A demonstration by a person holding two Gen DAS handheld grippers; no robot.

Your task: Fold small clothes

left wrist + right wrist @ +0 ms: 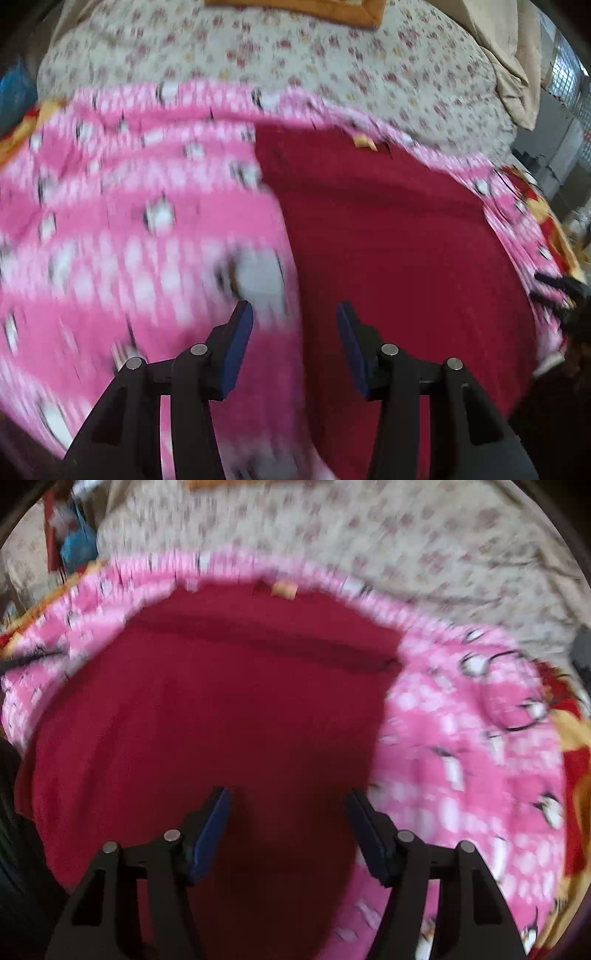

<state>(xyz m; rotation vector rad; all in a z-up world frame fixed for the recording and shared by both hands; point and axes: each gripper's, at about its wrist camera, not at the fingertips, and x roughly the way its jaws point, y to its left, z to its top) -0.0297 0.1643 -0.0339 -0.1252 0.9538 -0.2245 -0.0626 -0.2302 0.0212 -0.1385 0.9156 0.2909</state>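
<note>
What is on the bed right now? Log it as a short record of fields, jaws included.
surface: bed with floral sheet
underlay: pink patterned blanket spread over the sheet
garment: dark red cloth lying flat on the pink blanket
garment detail: small yellow tag at its far edge
left gripper: jaws apart, nothing between them, above the garment's left edge
right gripper: jaws apart, nothing between them, above the garment
image quality: both views motion-blurred
</note>
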